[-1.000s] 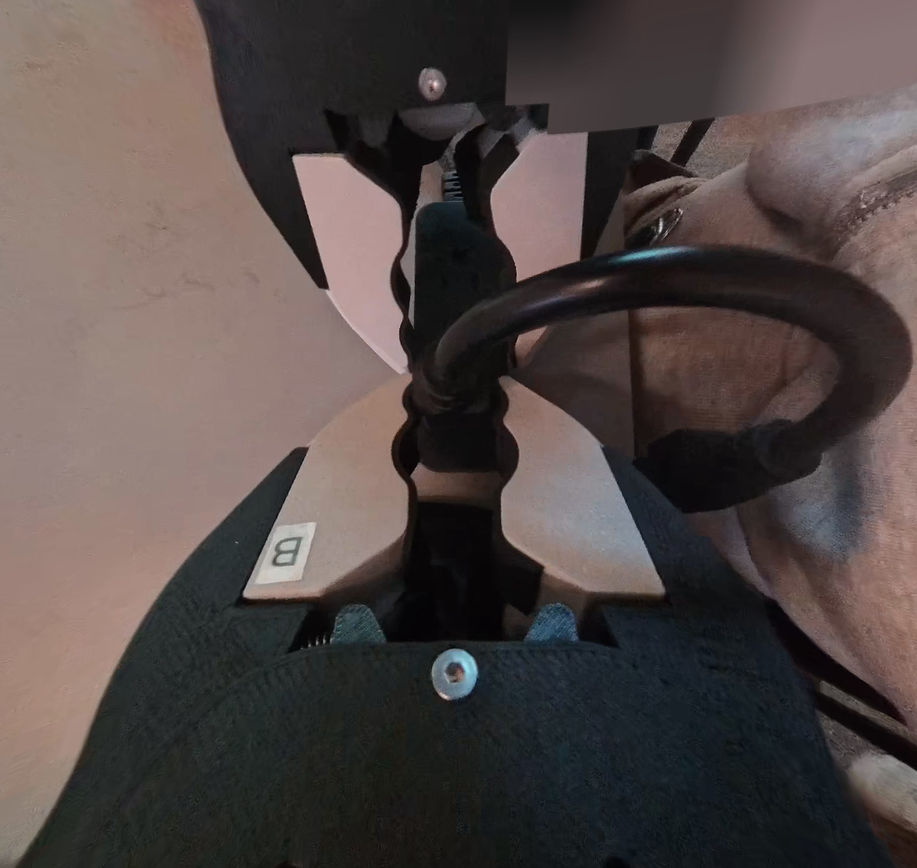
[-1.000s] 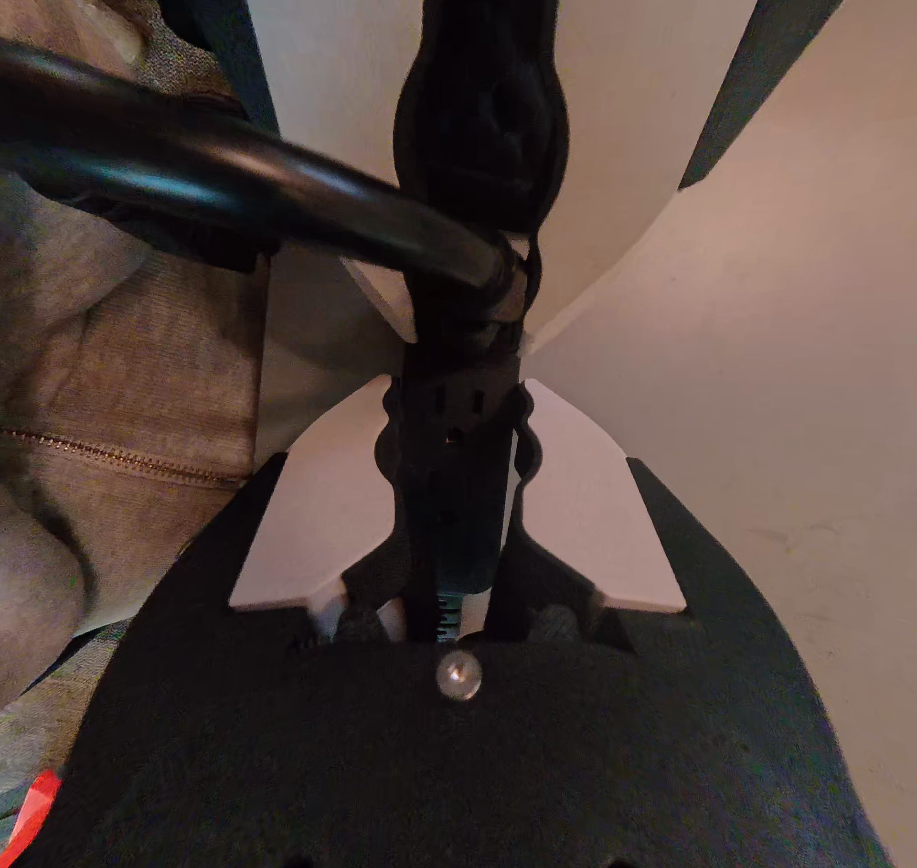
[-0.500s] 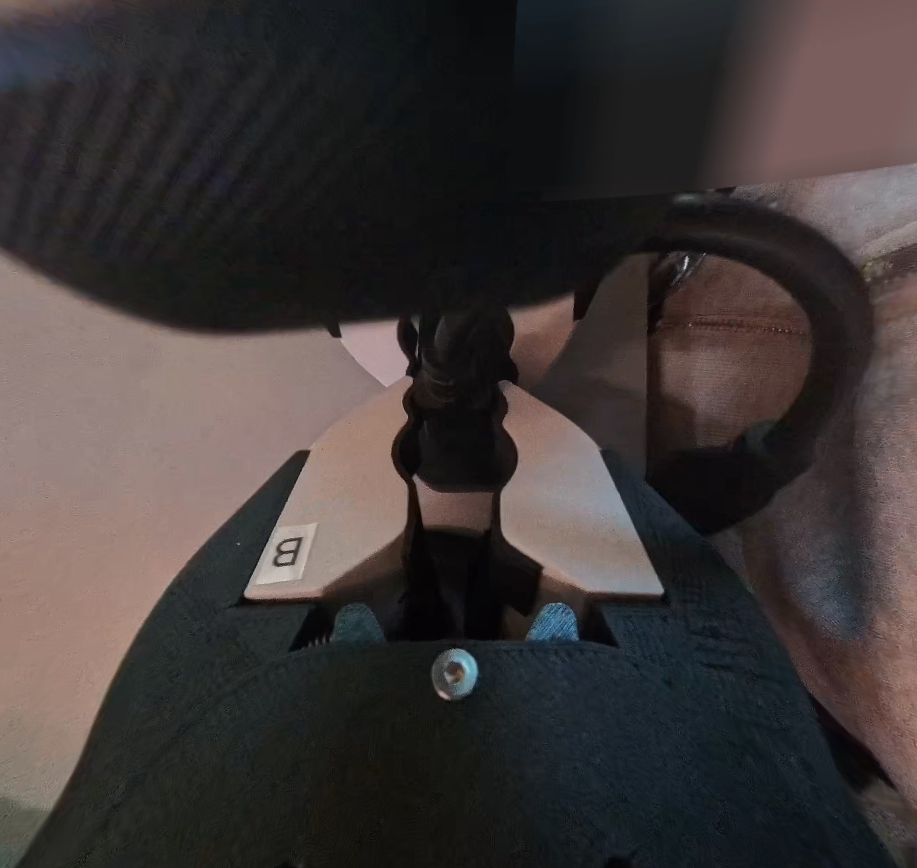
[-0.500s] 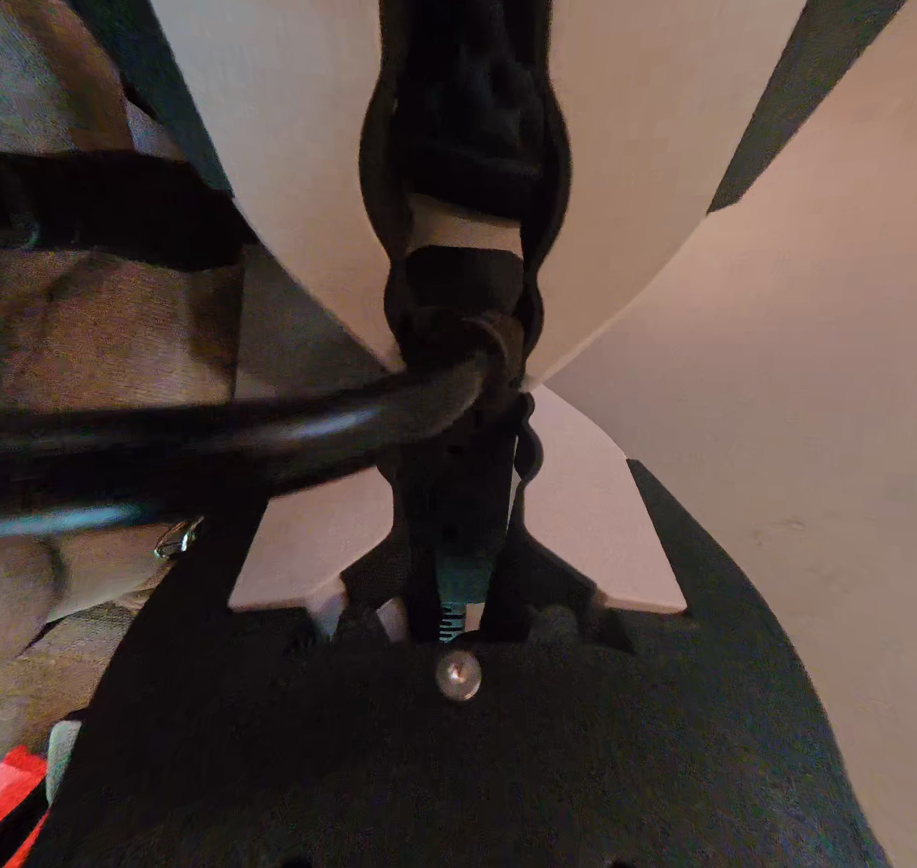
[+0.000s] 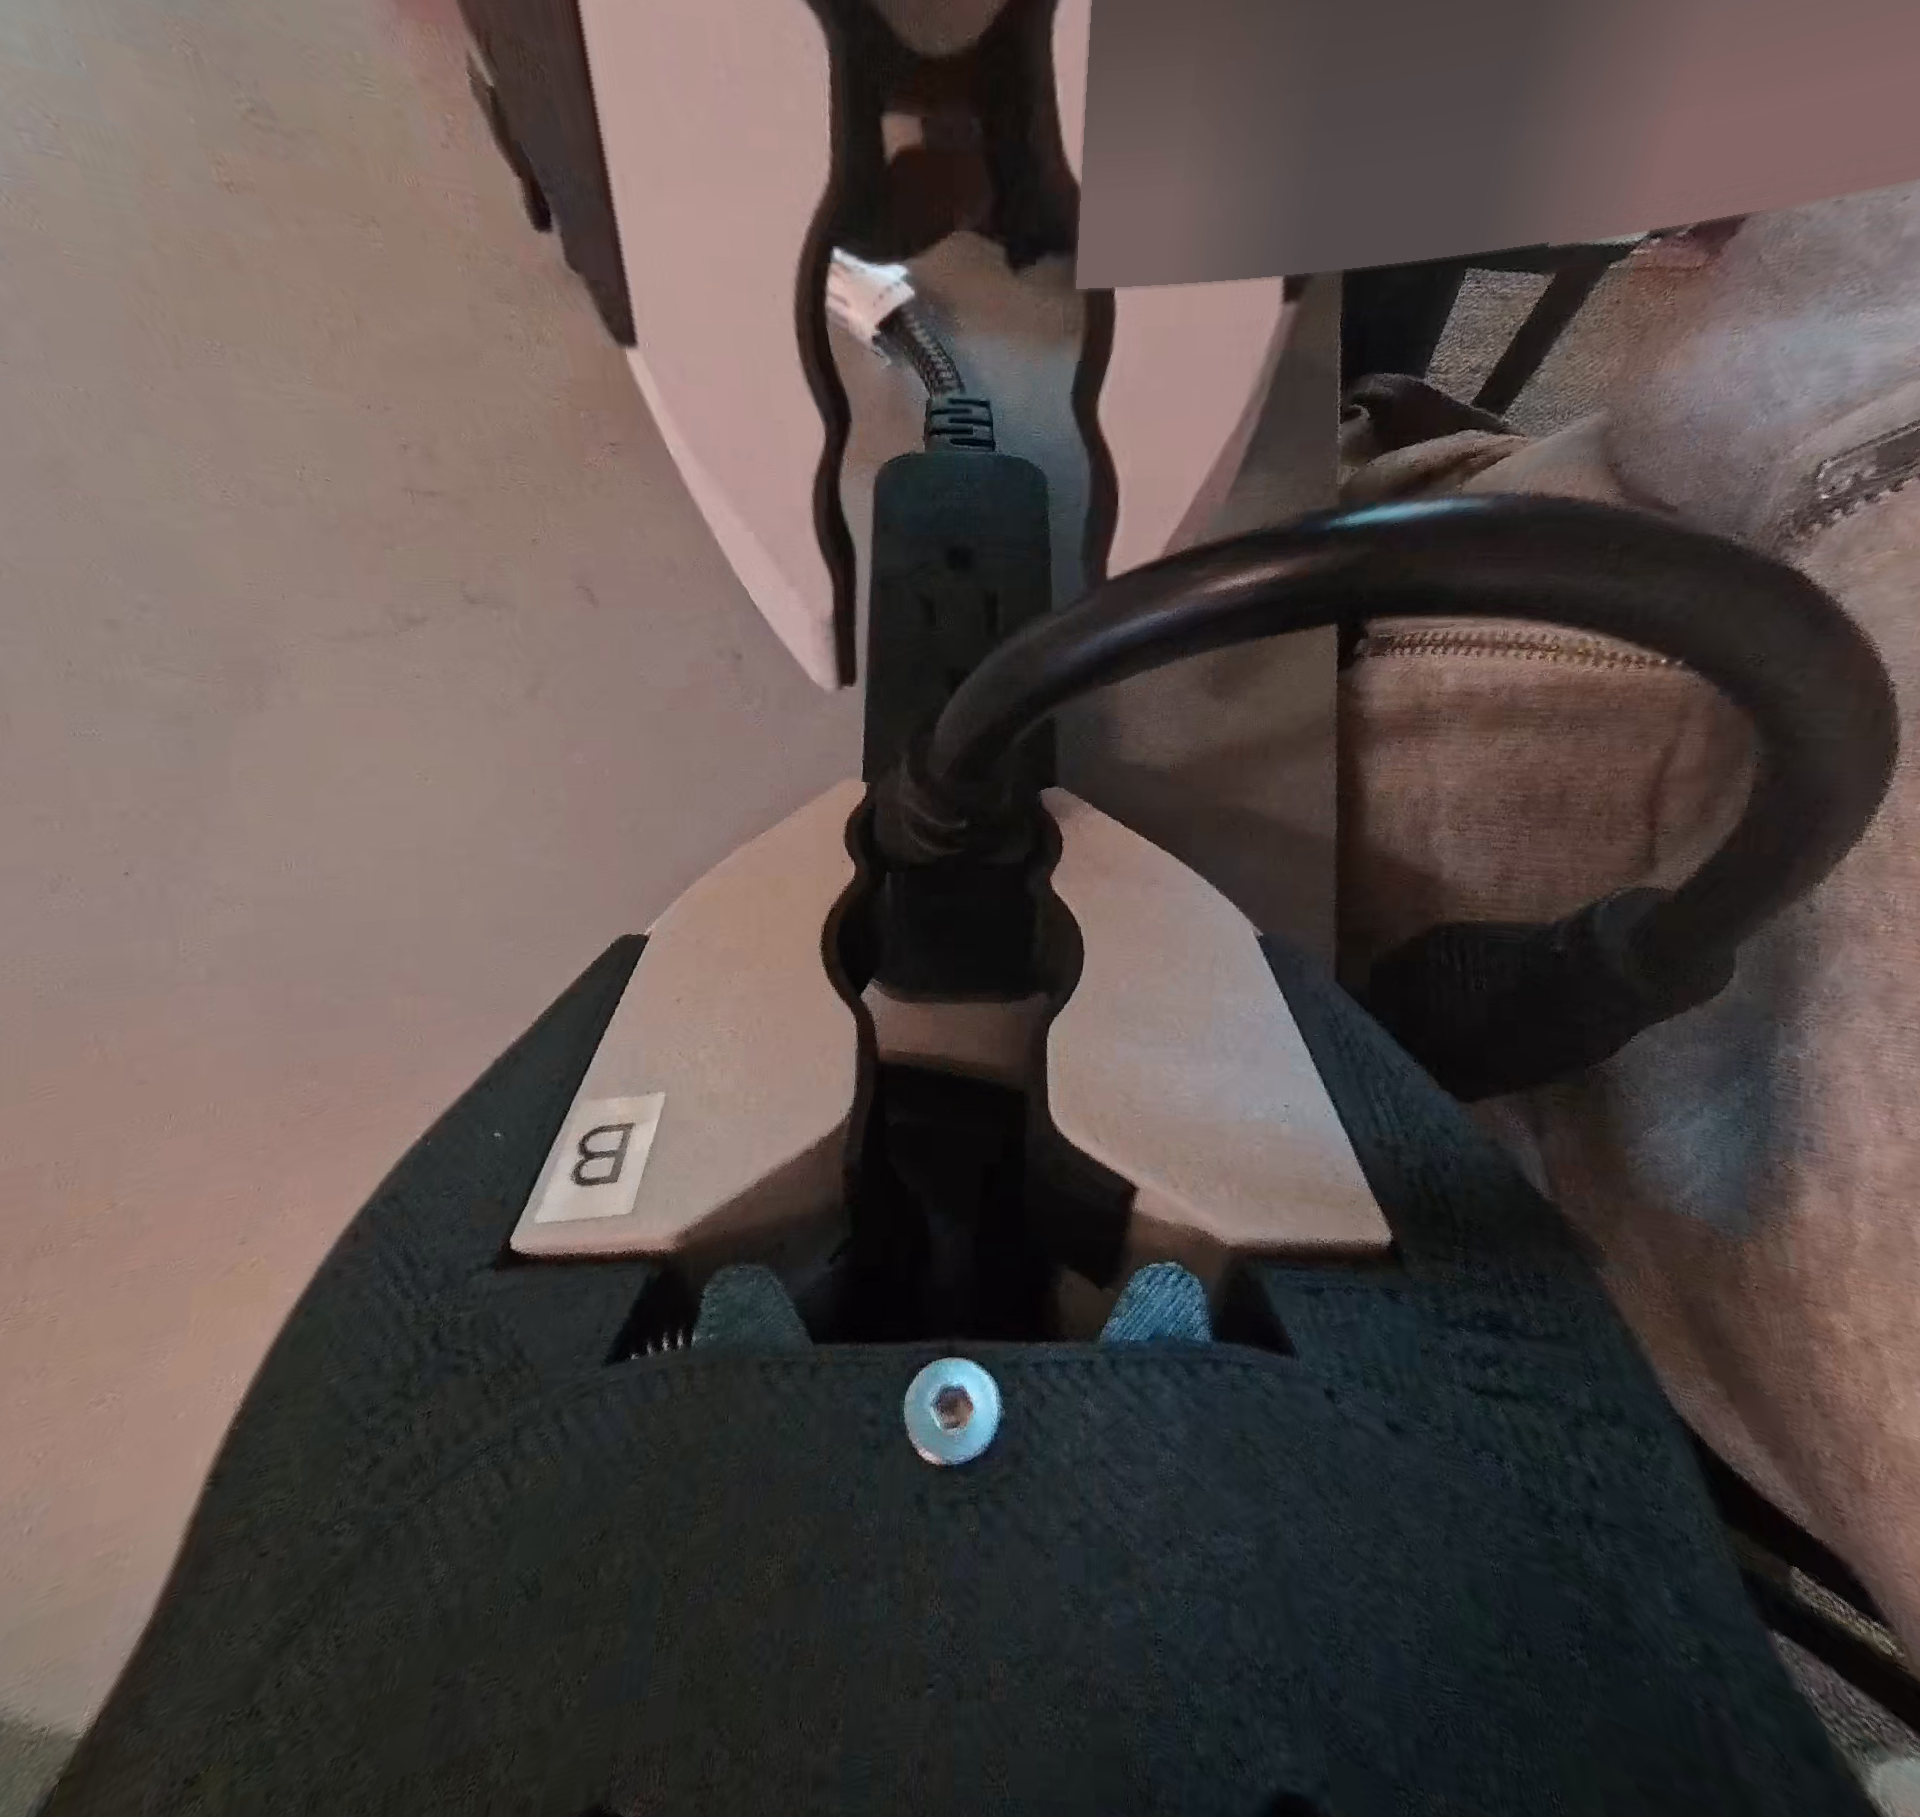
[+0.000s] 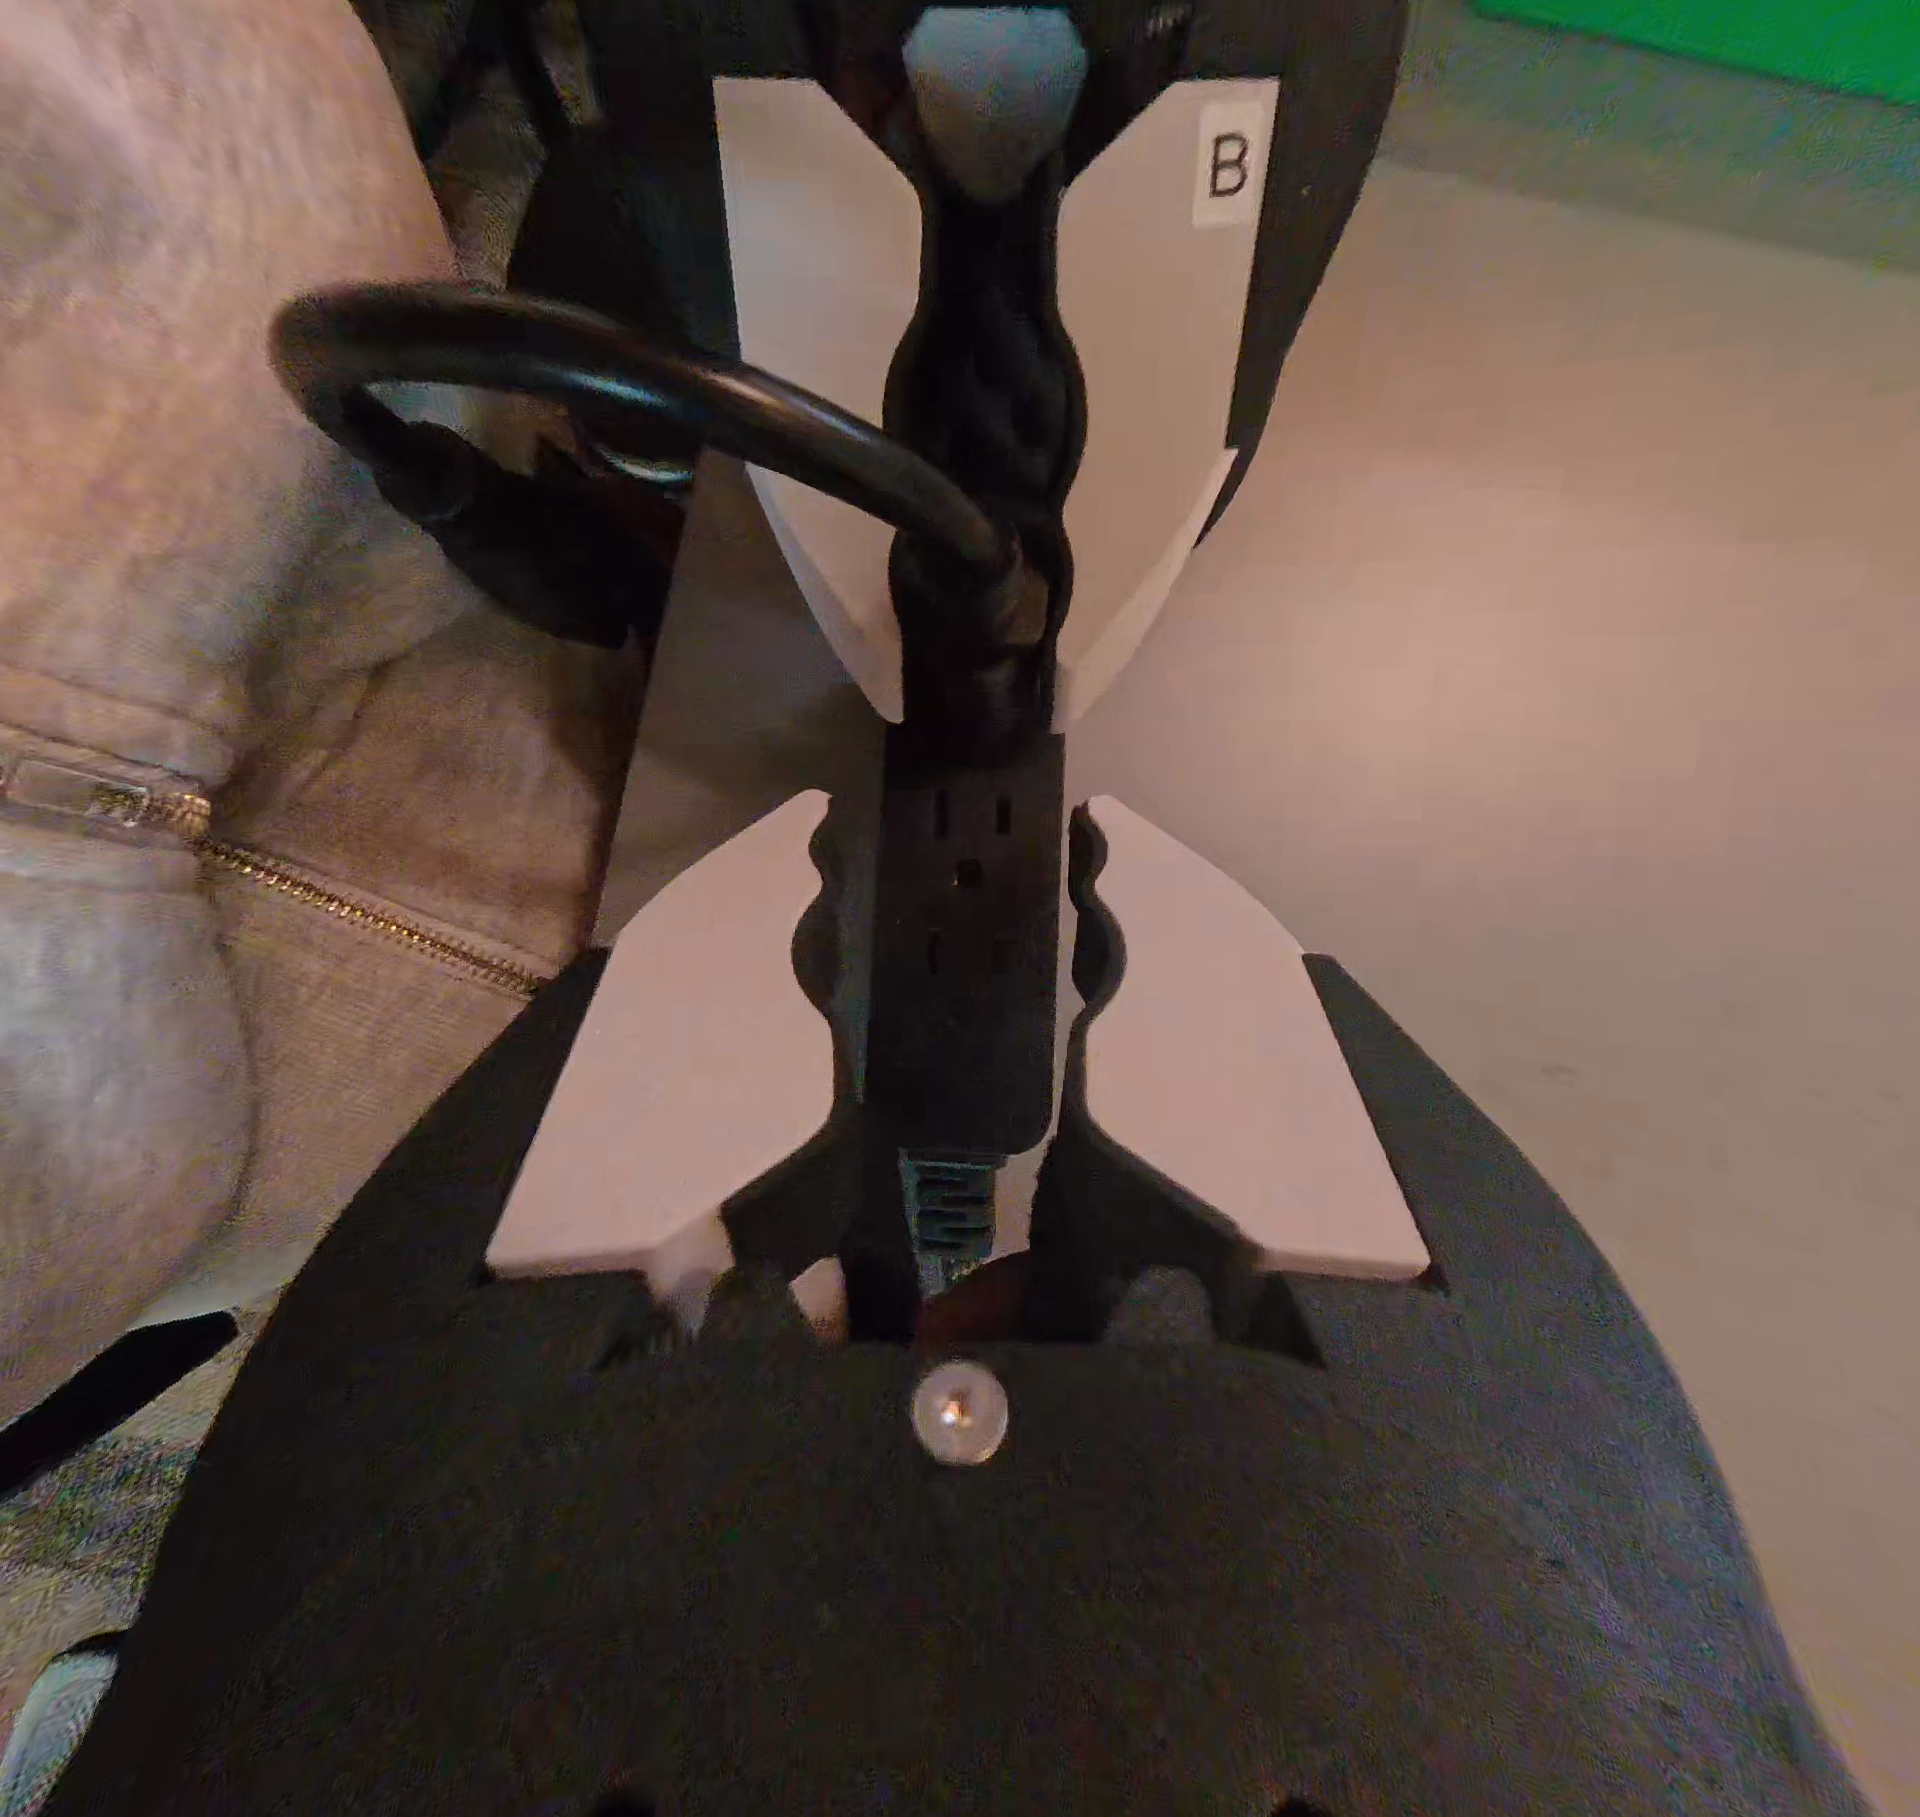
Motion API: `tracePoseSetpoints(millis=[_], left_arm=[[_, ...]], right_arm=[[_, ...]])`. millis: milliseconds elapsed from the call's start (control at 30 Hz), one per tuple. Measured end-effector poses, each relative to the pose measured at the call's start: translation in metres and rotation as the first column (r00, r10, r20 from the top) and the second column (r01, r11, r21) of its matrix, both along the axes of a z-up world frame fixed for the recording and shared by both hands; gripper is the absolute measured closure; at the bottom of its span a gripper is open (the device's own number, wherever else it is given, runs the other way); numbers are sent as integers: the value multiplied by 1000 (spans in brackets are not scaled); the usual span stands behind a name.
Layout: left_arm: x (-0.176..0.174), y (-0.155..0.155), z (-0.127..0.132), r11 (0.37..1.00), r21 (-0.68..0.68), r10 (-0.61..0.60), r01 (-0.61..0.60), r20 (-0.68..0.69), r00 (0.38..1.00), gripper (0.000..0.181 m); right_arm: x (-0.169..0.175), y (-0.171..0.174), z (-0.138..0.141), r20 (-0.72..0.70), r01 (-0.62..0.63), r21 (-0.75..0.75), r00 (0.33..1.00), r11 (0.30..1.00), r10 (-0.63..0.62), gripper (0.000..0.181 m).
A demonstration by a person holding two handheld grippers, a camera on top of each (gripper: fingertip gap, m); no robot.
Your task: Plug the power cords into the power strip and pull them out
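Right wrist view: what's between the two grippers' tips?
The black power strip spans that gap, running from the right gripper up to the plug pinched by the left gripper. Its empty outlets show there.

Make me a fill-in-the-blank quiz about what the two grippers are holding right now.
1. The left gripper is shut on the cord's ___.
2. The right gripper holds the ___.
3. The cord that loops off to one side is ___ in colour.

Missing words: plug; power strip; black.
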State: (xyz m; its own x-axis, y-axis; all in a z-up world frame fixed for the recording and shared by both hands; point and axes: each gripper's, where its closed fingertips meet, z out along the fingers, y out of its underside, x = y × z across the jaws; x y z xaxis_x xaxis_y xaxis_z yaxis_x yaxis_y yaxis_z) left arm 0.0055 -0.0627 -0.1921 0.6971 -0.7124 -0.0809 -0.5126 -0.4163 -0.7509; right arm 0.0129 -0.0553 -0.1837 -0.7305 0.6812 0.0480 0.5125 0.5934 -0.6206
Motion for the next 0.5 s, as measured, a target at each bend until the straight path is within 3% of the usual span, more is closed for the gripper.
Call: tracePoseSetpoints(millis=[67,200,333,500], left_arm=[[1,1,1,1000,3,0,0,-9,1000,156],[3,1,1,999,44,6,-6,-1,1000,156],[3,1,1,996,85,13,-14,17,1000,154],[1,2,-5,994,106,7,-1,-62,998,147]], right_arm=[[0,3,-16,42,14,72,999,997,-17,126],[-2,4,-30,51,12,119,999,993,-18,138],[-2,5,-30,68,5,151,998,989,-16,138],[-3,4,-31,90,2,173,996,985,-18,138]])
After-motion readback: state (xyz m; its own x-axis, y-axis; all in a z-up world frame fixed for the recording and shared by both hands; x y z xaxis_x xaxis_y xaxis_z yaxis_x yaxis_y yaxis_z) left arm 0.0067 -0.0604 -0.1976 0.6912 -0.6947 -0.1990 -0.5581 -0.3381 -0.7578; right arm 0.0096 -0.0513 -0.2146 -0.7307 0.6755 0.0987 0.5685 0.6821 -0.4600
